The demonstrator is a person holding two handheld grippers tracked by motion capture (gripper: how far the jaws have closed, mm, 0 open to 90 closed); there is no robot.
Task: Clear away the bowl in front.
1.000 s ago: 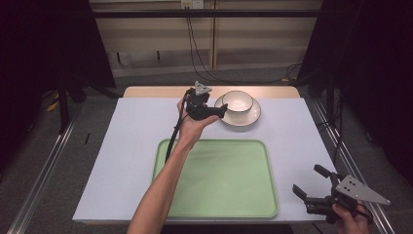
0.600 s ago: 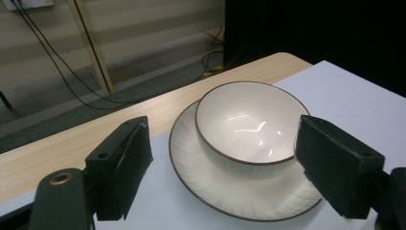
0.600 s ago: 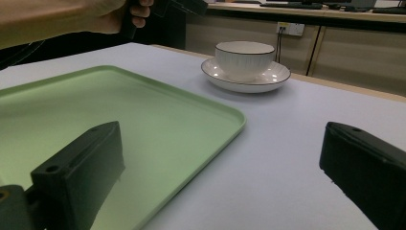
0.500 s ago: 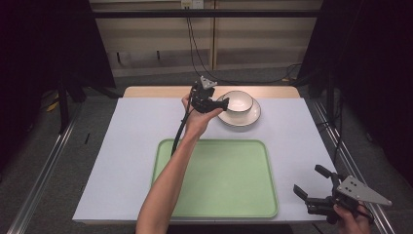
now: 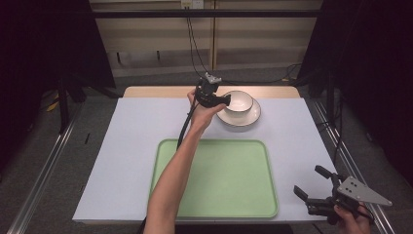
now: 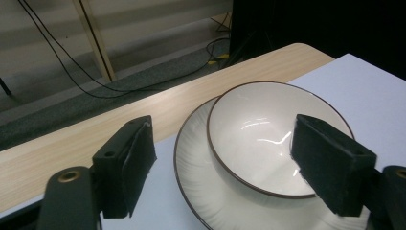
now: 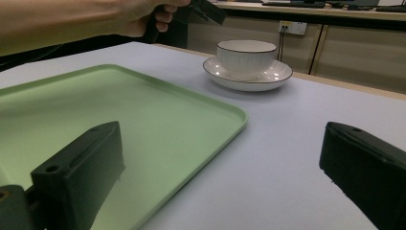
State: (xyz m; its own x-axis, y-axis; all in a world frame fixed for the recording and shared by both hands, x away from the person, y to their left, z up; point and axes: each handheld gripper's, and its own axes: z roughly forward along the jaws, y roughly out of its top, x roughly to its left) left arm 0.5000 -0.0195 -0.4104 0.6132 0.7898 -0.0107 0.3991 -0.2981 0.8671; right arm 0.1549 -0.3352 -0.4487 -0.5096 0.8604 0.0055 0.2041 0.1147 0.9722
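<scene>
The left hand-held gripper (image 5: 220, 99) is hovering at the far side of the table, its jaws spread wide and holding nothing. In the left gripper view one pad is sitting over the round white bowl with a thin dark rim (image 6: 277, 139) and the other is standing outside it, above the wooden table edge (image 6: 86, 143); whether either pad is touching the rim is hard to tell. The bowl is resting in a white ribbed saucer with a dark rim (image 6: 201, 177), whose near part is running out of the picture. The person's left hand (image 5: 202, 114) is covering much of the gripper body in the high view.

The right hand-held gripper (image 5: 314, 183) is waiting off the table's near right corner, jaws gaping and empty, with its hand cut off by the picture's bottom. Between them, a pale green rectangular plastic tray (image 5: 229, 180) is lying bare on the white sheet covering the table (image 5: 126, 146).
</scene>
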